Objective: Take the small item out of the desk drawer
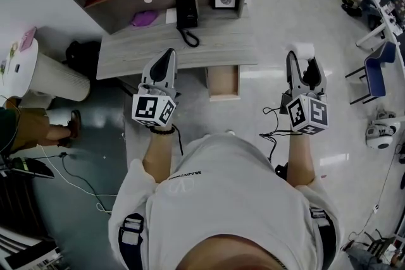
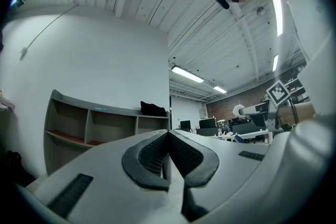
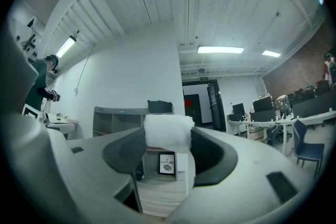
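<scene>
Both forearms extend forward. The left gripper [image 1: 167, 56] has its jaws together, empty. The right gripper [image 1: 302, 64] pinches a white wad [image 3: 168, 132].

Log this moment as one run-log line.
left gripper: shut, empty | right gripper: shut on white soft item | drawer: open, at front of desk

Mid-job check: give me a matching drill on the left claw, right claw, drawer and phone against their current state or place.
Things:
1. left claw
2. right claw
3. drawer
4. phone

States or places:
A. on the desktop
B. pulled out
C. shut, empty
D. gripping a white item

Pairs: 1-C, 2-D, 3-B, 4-A
</scene>
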